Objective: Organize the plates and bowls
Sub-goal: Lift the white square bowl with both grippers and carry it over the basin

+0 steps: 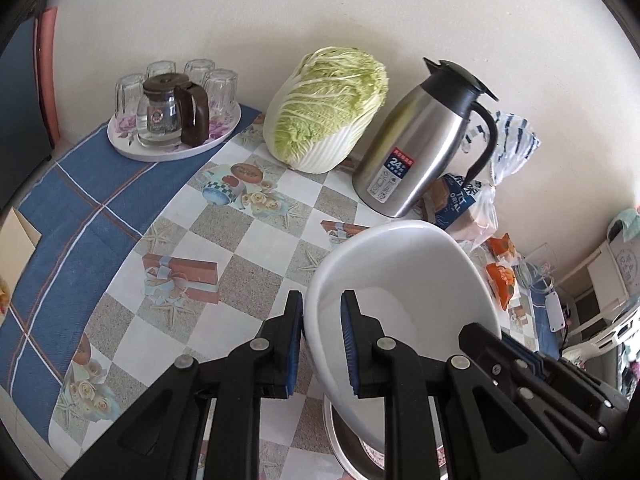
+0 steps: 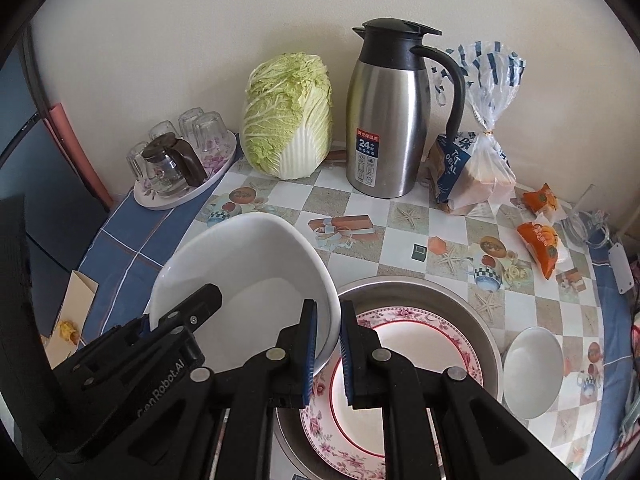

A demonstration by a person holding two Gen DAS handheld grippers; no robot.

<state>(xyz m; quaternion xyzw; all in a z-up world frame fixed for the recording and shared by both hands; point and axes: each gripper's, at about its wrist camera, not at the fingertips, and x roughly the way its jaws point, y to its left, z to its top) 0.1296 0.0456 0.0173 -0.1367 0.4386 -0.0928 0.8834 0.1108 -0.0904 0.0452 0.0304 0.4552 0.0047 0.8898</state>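
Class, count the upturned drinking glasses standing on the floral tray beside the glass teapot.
4. The upturned glasses stand on the floral tray: one left of the glass teapot, two behind it, one right. None seems hidden.

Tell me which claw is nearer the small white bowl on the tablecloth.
Right. The right claw, clamping the big white bowl's rim, sits beside the small white bowl; the left claw grips the far rim.

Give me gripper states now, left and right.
Left gripper: shut on the white bowl, fingers pinching its rim.
Right gripper: shut on the same white bowl's opposite rim.
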